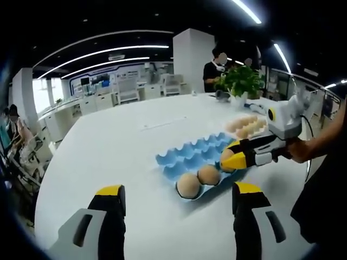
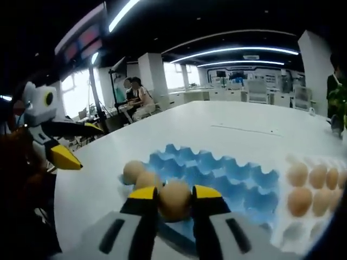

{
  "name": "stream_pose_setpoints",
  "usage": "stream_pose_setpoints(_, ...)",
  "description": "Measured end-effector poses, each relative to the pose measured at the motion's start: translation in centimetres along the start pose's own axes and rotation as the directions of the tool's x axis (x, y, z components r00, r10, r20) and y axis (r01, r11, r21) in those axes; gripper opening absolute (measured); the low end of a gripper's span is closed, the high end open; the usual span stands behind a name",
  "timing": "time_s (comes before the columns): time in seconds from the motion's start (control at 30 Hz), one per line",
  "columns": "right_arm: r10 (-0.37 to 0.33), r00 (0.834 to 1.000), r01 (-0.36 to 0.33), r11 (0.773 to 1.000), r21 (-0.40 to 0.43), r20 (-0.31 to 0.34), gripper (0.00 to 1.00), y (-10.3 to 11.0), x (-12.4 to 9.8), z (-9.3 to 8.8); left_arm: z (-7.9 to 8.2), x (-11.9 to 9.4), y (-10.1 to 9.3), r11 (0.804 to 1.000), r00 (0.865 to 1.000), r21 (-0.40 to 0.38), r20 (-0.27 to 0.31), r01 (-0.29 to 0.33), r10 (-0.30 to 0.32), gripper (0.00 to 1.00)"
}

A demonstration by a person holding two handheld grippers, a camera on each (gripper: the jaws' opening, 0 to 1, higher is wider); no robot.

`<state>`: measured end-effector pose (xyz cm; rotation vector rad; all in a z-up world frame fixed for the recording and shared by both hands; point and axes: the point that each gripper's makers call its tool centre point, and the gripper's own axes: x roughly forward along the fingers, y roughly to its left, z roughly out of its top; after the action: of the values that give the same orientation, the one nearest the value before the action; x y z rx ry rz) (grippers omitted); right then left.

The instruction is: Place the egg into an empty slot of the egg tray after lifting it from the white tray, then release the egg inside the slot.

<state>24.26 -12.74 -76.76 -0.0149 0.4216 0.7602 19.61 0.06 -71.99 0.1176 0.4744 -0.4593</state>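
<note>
While clamped between right gripper (image 2: 174, 196) jaws, egg (image 2: 174, 200) sits over near edge of blue egg tray (image 2: 227, 173), beside two eggs (image 2: 140, 176) already in slots. White tray (image 2: 312, 189) with eggs just beyond. Left gripper (image 1: 176, 197) wide open, holding nothing, above white table (image 1: 108, 146).

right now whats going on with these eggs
A person is moving eggs from the white tray into the blue egg tray. The right hand-held gripper is shut on an egg over the blue tray, beside two eggs already seated. The left hand-held gripper is open and holds nothing.
</note>
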Motion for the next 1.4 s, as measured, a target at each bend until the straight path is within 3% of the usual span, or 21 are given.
stream_pose_setpoints(0.23, 0.008, 1.000, -0.008, 0.999, -0.036, 0.006, 0.24, -0.1, 0.4, -0.1, 0.2, 0.0, 0.2, 1.000, 1.000, 0.002, 0.007, -0.002, 0.002, 0.82)
stream_pose_setpoints(0.77, 0.009, 1.000, -0.007, 0.977, -0.213, 0.006, 0.26, 0.2, 0.6, -0.5, 0.3, 0.0, -0.3, 1.000, 1.000, 0.009, 0.013, 0.009, -0.010, 0.81)
stream_pose_setpoints(1.23, -0.011, 1.000, 0.012, 0.986, -0.164, 0.006, 0.31, -0.5, -0.4, -0.7, 0.5, 0.0, -0.3, 1.000, 1.000, 0.002, 0.022, 0.002, -0.002, 0.83)
stream_pose_setpoints(1.4, -0.044, 0.998, 0.049, 0.986, -0.160, 0.040, 0.31, -1.2, -1.8, -0.2, 0.4, 0.0, -0.4, 1.000, 1.000, 0.004, 0.022, 0.004, -0.004, 0.83)
